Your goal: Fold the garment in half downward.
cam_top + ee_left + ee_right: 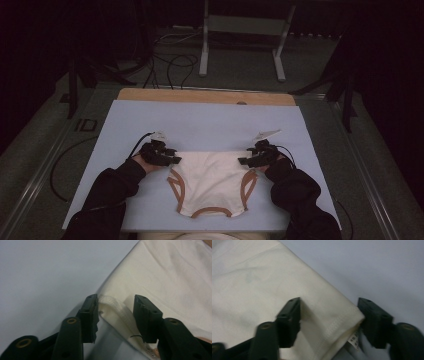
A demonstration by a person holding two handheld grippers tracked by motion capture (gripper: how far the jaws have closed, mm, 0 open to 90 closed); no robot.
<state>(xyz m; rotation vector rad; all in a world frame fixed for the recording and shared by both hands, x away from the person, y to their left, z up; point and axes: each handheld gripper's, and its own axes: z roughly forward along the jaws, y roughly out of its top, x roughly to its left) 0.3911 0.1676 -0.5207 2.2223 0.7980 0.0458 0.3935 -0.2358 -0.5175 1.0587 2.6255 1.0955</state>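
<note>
A cream sleeveless cotton garment with brown-trimmed openings [212, 182] lies flat on the pale blue mat [200, 120], hem toward twelve o'clock, neckline toward six. The left gripper [172, 160] and the right gripper [245, 161] each straddle a hem corner, jaws partly open; nothing blocks them.

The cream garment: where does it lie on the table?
In the high view the cream garment lies flat on the blue mat, near its front edge, between the left gripper and right gripper.

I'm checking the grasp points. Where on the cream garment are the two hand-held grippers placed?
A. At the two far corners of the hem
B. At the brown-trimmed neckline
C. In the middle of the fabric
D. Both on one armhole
A: the left hand-held gripper and right hand-held gripper each straddle a far corner of the cream garment.
</note>
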